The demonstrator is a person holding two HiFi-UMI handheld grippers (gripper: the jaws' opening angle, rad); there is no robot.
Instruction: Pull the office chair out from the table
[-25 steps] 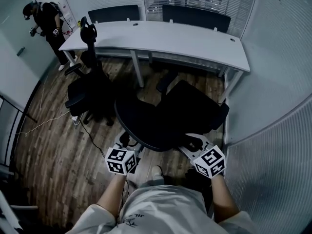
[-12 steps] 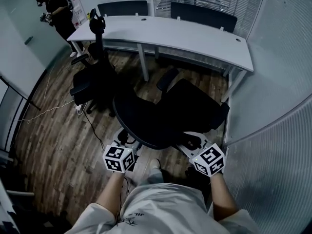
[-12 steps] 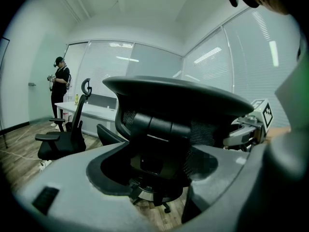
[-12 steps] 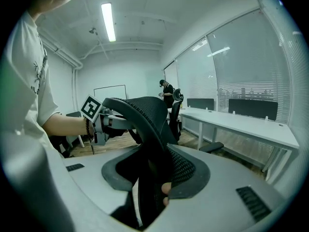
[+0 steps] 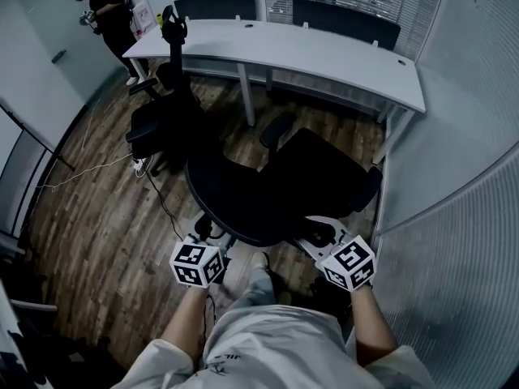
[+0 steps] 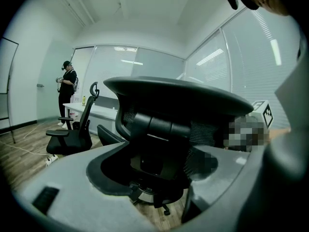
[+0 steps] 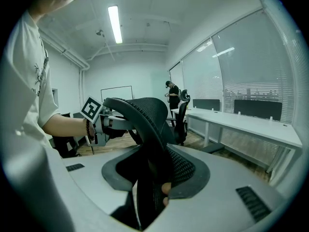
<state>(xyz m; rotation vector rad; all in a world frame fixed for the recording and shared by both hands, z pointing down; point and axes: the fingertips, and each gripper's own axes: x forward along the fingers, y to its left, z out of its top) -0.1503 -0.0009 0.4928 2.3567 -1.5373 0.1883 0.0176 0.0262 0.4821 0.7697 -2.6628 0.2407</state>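
Room: a glass-walled office with blinds, wood-patterned floor (image 5: 89, 225), and a long white table (image 5: 324, 55) across 12 o'clock in the head view. A second chair (image 5: 162, 128) stands near 10 o'clock, and a bystander (image 5: 109, 10) at 11 o'clock beside the table's far end. Item: the office chair (image 5: 268, 185), black, mesh-backed, at the centre of the view. Its seat points toward the table and its backrest toward you. Progress: the seat sits clear of the table edge with bare floor showing between them, so the pull looks largely done. What remains, at most, is a short further draw and the release. Holds: your left gripper (image 5: 209, 232) meets the backrest at the chair's 7 o'clock, jaws closed round the back frame, which fills the gap between them. Your right gripper (image 5: 315, 235) meets it at 5 o'clock, jaws clamped on the mesh edge of the backrest, which runs straight up from between the pads.
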